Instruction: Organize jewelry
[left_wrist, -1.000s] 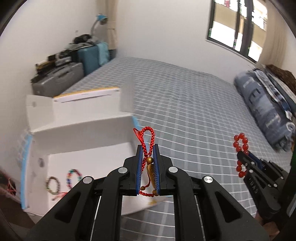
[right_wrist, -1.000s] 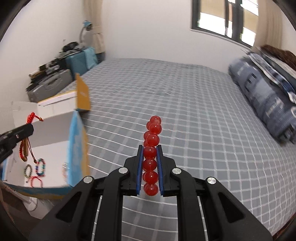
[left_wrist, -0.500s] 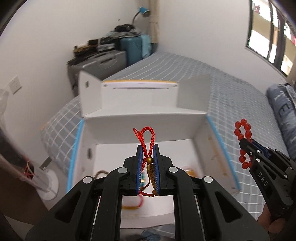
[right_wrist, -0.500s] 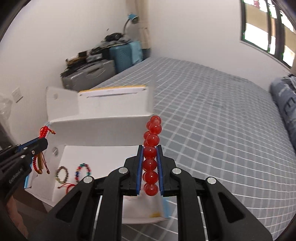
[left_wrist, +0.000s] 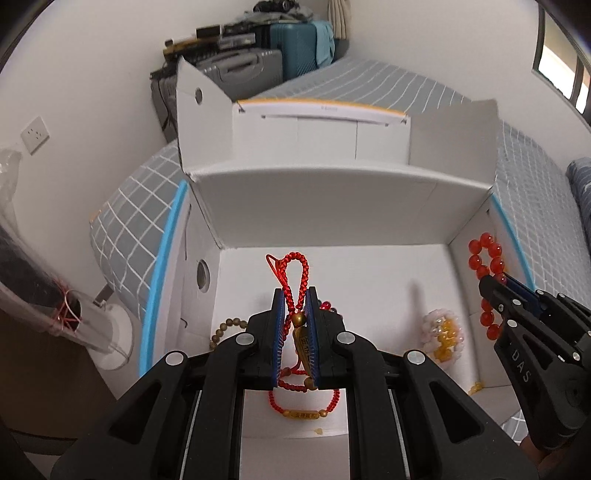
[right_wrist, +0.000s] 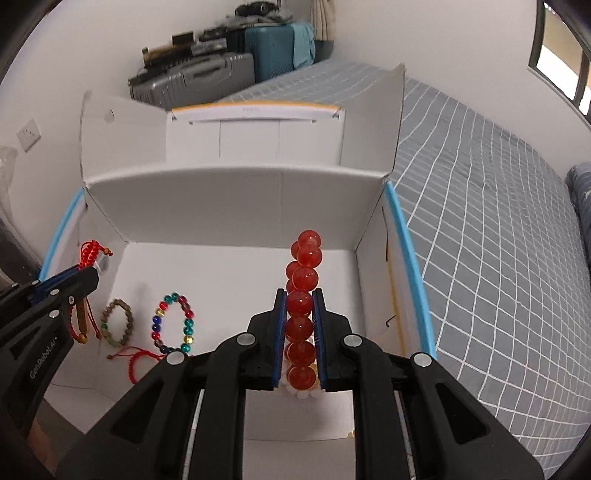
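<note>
Both pairs of tongs are hanging over the open white cardboard box (right_wrist: 236, 206) that is sitting on the edge of the grey checked bed (right_wrist: 498, 229).

The left gripper (left_wrist: 295, 325) is clamped on a red braided cord bracelet (left_wrist: 291, 273) with a gold bead and a gold charm. Its loop is sticking up past the blue pads, above the box floor near the middle. The cord is looking soft, light and limp. It will droop and may snag on the pad ribs when let go, so the knotted stretch beside the bead is the surest place to pinch.

The right gripper (right_wrist: 300, 328) is shut on a red bead bracelet (right_wrist: 304, 273), with its beads stacked between the pads and rising above them, over the box's right half, near the right wall. These beads are looking hard, smooth and glossy, heavier than the cord, and probably strung on elastic. They are likely to roll or slip, so squeezing across one bead's widest part seems safest.

Already lying on the box floor are a multicoloured bead bracelet (right_wrist: 173, 321), a brown wooden bead bracelet (right_wrist: 118, 321), a thin red string bracelet (right_wrist: 136, 360) and a pink and yellow beaded bracelet (left_wrist: 443, 334) toward the right wall.
</note>
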